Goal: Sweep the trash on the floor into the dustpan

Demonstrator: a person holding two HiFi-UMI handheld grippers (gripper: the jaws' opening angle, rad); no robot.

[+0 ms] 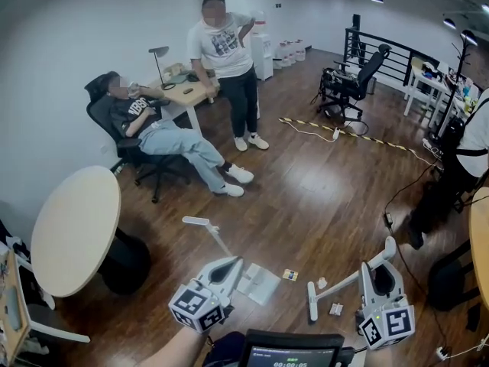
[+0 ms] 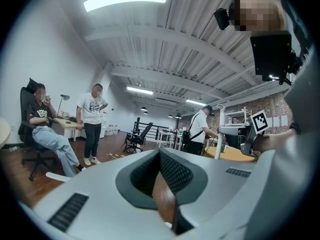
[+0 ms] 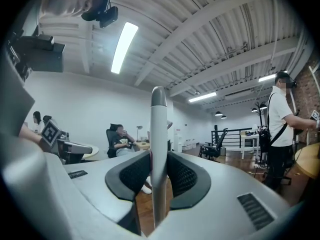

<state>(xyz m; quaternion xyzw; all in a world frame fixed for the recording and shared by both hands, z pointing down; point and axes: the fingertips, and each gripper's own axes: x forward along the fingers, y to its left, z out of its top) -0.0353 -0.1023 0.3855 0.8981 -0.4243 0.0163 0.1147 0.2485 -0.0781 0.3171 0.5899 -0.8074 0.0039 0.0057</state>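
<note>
A white dustpan rests on the wood floor in the head view, its long handle slanting up and to the left. My left gripper meets that handle low down, its jaws drawn close; in the left gripper view only a thin wedge of floor shows between the pads. My right gripper is shut on the white broom pole, which stands upright between its pads. The broom head touches the floor right of the pan. Small scraps of trash lie around it.
A round cream table stands at the left. One person sits in an office chair, another stands by a desk, a third stands at the right edge. Cables and a striped strip cross the far floor.
</note>
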